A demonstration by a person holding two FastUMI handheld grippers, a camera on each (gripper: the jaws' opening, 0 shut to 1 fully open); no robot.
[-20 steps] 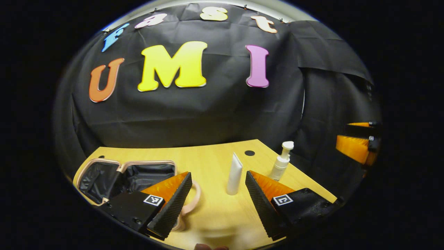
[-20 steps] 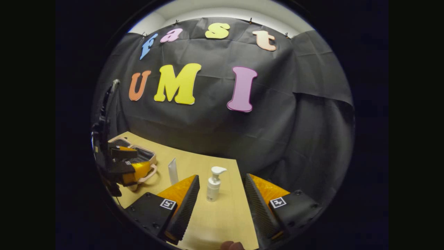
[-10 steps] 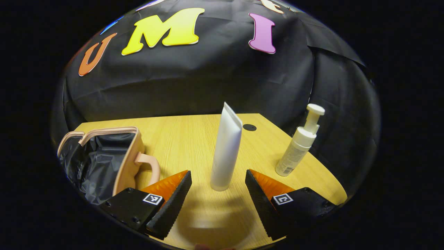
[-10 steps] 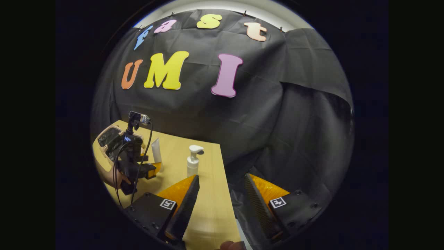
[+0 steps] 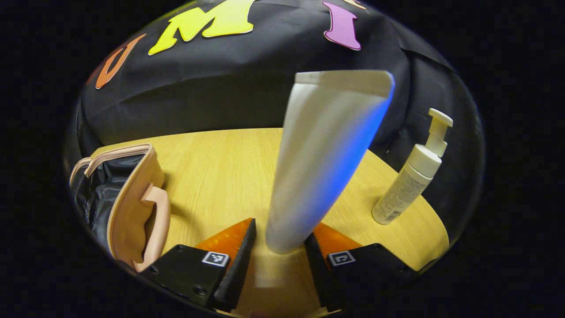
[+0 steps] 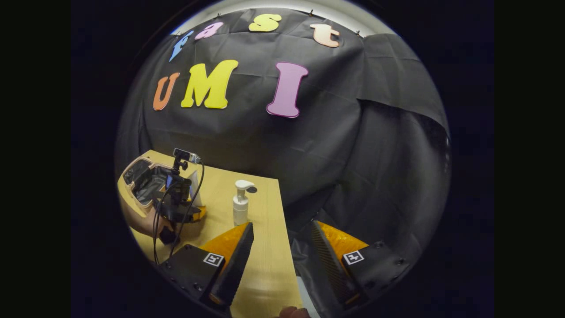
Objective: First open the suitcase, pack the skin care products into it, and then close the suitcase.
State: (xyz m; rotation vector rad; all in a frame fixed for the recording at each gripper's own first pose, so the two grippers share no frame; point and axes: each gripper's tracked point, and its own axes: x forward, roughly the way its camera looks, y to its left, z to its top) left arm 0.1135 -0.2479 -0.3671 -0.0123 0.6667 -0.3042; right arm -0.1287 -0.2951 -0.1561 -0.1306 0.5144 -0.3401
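A white tube [image 5: 318, 168] stands upright on the wooden table [image 5: 220, 159], its base between the fingers of my left gripper [image 5: 278, 260]. The jaws have drawn in close around the base, with a thin gap left on the left side. To its right stands a white pump bottle [image 5: 410, 181]. At the left lies the pink suitcase [image 5: 132, 207], open, showing black lining. My right gripper [image 6: 282, 265] hangs open and holds nothing, over the table's right edge. From there the pump bottle [image 6: 240, 205], the left gripper [image 6: 178, 207] and the suitcase [image 6: 141, 181] lie ahead to the left.
A hand [image 6: 141, 223] holds the left gripper, with cables trailing from it. The table's right edge [image 6: 282, 229] drops off to black cloth right in front of my right gripper. Bare wood [image 5: 212, 176] lies between the suitcase and the tube.
My left gripper has moved forward onto the tube, and its fingers have narrowed around the base. My right gripper has drifted a little away from the pump bottle.
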